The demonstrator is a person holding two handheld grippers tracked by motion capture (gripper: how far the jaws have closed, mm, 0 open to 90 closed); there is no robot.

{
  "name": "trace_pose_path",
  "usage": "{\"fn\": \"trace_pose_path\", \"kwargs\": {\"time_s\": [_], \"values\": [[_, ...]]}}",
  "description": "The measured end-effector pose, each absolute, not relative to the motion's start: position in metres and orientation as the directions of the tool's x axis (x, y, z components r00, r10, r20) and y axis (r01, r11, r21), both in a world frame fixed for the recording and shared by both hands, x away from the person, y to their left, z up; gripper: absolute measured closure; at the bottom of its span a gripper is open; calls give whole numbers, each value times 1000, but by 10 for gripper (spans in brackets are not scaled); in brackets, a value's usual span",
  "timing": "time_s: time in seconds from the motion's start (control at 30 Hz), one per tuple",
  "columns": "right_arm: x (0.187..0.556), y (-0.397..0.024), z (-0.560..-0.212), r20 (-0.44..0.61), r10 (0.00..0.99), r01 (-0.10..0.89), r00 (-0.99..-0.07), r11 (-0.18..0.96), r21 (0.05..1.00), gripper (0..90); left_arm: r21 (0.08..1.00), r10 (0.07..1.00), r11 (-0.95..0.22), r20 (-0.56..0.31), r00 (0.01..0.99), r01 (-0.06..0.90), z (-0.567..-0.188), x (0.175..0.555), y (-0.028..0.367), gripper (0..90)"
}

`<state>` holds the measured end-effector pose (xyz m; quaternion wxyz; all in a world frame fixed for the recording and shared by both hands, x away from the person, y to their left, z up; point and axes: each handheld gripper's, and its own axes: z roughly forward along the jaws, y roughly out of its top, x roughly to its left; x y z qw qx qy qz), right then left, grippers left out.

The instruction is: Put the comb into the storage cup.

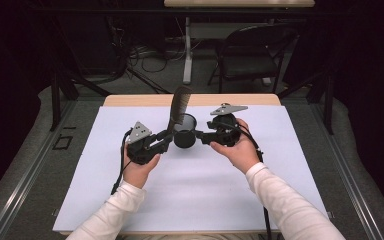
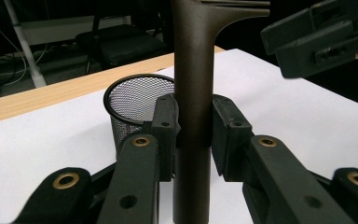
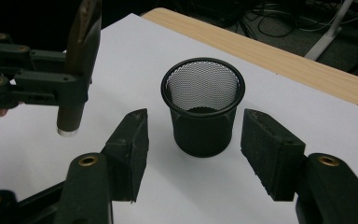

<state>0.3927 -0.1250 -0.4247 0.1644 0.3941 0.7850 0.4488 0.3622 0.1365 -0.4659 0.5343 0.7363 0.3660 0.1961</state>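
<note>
A: What is the left gripper (image 1: 166,136) carrying?

B: It is pinching a dark comb (image 2: 192,93) by its handle, upright, just beside the black mesh cup (image 3: 202,105) that is standing mid-way across the white surface (image 1: 195,190). The pads are pressing on both sides of the handle.

A: How is that comb likely to be handling?

B: Light and stiff, I'd judge, with a smooth, slightly slippery handle. Holding it low on the handle, as now, is keeping the teeth free.

A: And the right gripper (image 3: 195,154)?

B: Its jaws are standing spread on either side of the cup, touching nothing. The cup looks light and thin-walled, so it is probably easy to tip; gripping across its walls should be steadying it.
</note>
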Motion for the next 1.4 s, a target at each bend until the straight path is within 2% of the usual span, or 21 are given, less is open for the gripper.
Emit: {"fn": "trace_pose_path", "kwargs": {"time_s": [0.17,0.4,1.4], "values": [[396,-127,-419,170,752,485,-637,220,846,436,930,749,-163,-102,655,331,-467,362,136,729],[397,-129,-411,217,737,482,-640,165,861,477,929,750,-163,-101,653,331,-468,362,135,728],[397,-129,-406,255,715,478,-651,125,869,577,910,730,-223,-82,678,350,-485,360,120,728]]}}
